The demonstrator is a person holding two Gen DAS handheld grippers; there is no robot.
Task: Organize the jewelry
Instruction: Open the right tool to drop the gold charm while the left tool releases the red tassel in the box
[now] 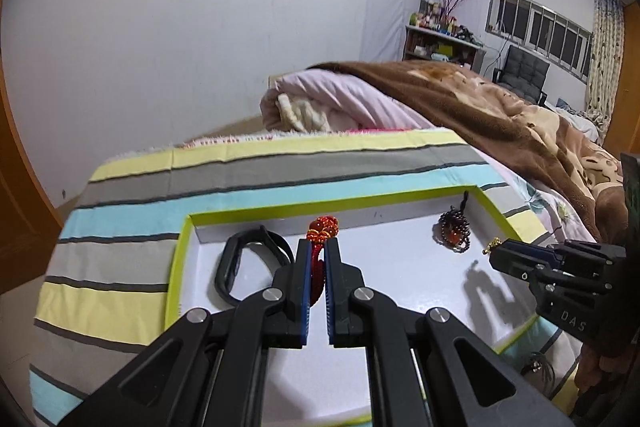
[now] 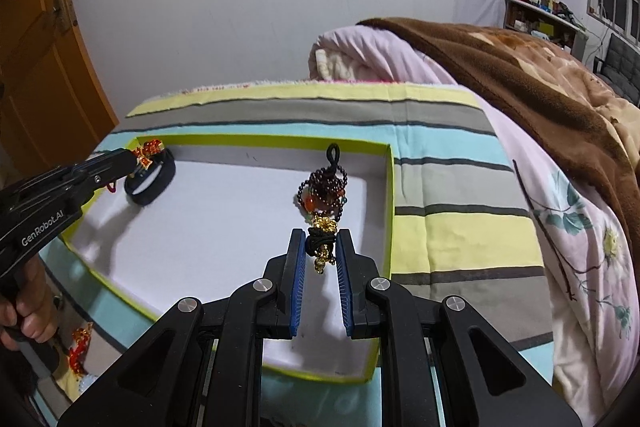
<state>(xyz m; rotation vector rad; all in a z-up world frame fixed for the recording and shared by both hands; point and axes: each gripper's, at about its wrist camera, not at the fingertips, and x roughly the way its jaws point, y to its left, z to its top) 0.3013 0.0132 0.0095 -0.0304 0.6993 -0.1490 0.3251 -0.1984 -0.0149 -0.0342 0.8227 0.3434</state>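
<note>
A white tray with a lime-green rim (image 1: 176, 267) lies on the striped bed cover. My left gripper (image 1: 318, 243) is shut on a red cord ornament (image 1: 322, 227), whose red and gold beads stick out past the fingertips above the tray's left part. A black wristband (image 1: 240, 263) lies in the tray just left of it. My right gripper (image 2: 320, 235) is shut on a black cord piece with gold beads (image 2: 323, 247), over the tray's right part. Just beyond it, on the tray floor, lies a dark beaded bracelet with orange stones (image 2: 324, 191).
The tray rim (image 2: 390, 207) sits on a striped cloth (image 2: 440, 227) on a bed. A brown blanket (image 2: 540, 87) and a pink quilt (image 2: 360, 55) are heaped at the right and back. Another red ornament (image 2: 78, 347) lies on the bed, left of the tray. A wooden door (image 2: 36, 67) stands far left.
</note>
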